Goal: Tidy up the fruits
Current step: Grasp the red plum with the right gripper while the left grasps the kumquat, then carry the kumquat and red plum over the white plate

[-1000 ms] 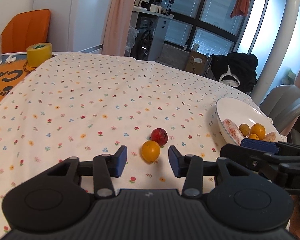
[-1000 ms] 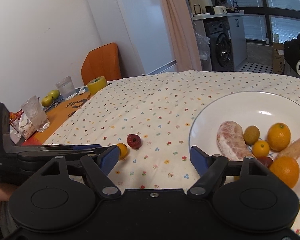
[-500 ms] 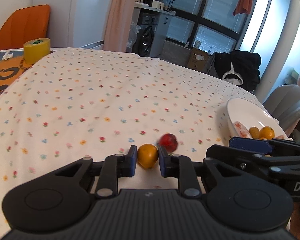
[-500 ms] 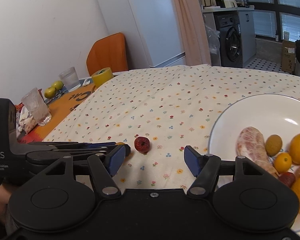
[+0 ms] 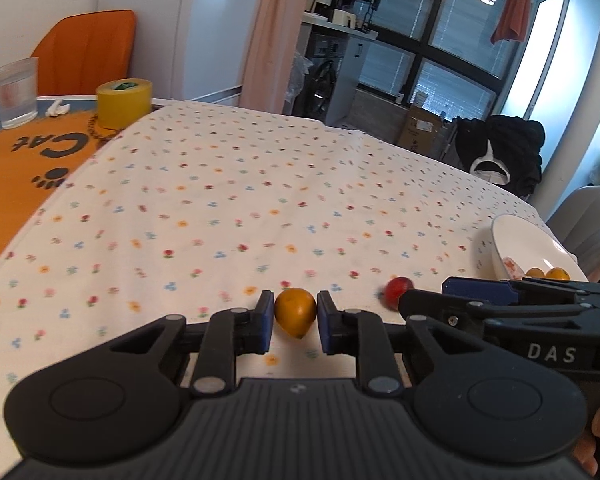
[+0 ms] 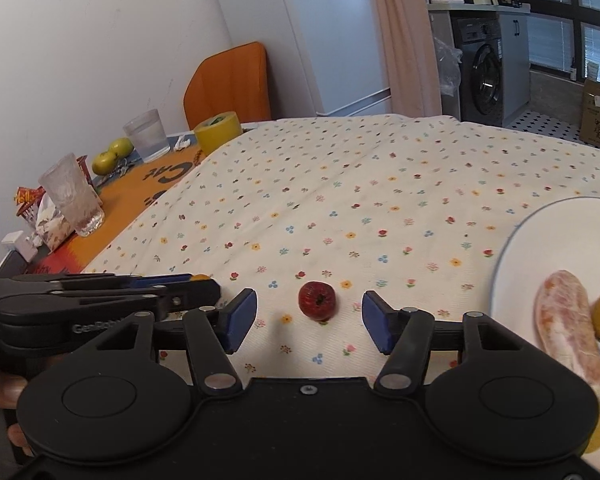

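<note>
The left tool [image 5: 296, 317] pinches the small, firm, smooth orange [image 5: 295, 311] across its middle, while the right tool [image 6: 309, 320], jaws wide, flanks the red fruit [image 6: 317, 300] left of the plate [image 6: 540, 232].

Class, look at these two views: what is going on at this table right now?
A person is sorting fruit with two handheld claws. The left claw is shut on a small orange fruit above the flowered tablecloth. The right claw is open, its fingers either side of a small red fruit lying on the cloth. A white bowl to the right already holds several fruits.
</note>
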`<action>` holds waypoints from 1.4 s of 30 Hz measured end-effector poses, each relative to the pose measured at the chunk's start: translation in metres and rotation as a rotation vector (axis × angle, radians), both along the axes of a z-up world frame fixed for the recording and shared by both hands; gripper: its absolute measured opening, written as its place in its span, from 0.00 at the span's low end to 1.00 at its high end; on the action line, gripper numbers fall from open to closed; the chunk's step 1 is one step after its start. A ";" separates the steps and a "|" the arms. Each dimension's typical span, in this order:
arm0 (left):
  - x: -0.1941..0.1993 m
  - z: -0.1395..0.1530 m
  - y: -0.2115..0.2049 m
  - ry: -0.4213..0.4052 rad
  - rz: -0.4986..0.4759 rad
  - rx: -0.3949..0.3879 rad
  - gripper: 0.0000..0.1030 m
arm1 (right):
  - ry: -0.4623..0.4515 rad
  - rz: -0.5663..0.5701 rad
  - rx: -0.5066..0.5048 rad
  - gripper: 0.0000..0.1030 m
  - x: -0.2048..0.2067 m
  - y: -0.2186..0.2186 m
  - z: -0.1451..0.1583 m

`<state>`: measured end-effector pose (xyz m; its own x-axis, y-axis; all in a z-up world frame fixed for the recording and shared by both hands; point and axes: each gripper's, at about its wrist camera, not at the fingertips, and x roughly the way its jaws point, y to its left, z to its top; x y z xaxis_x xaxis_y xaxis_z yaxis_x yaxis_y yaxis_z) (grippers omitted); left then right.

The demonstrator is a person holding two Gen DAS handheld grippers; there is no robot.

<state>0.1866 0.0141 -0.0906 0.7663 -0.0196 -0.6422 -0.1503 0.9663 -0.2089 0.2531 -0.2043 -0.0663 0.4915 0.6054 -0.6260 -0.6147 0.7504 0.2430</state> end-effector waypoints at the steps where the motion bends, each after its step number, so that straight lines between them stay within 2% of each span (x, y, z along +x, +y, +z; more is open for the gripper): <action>1: -0.002 0.001 0.002 -0.003 0.003 0.001 0.20 | 0.001 0.003 -0.004 0.55 0.000 0.002 0.000; 9: -0.012 0.009 0.018 -0.015 0.039 0.009 0.20 | -0.013 0.011 -0.032 0.55 0.001 0.017 -0.003; 12: -0.016 0.011 0.022 -0.017 0.050 0.012 0.20 | 0.001 0.013 -0.050 0.33 0.003 0.022 -0.008; 13: -0.017 0.012 0.023 -0.019 0.053 0.012 0.20 | 0.009 0.015 -0.054 0.20 0.003 0.022 -0.010; 21: -0.020 0.017 0.020 -0.028 0.048 0.013 0.20 | -0.017 0.007 -0.027 0.19 -0.006 0.010 0.002; 42: -0.003 0.038 -0.042 -0.079 -0.051 0.029 0.20 | -0.098 -0.104 0.017 0.19 -0.006 -0.062 0.034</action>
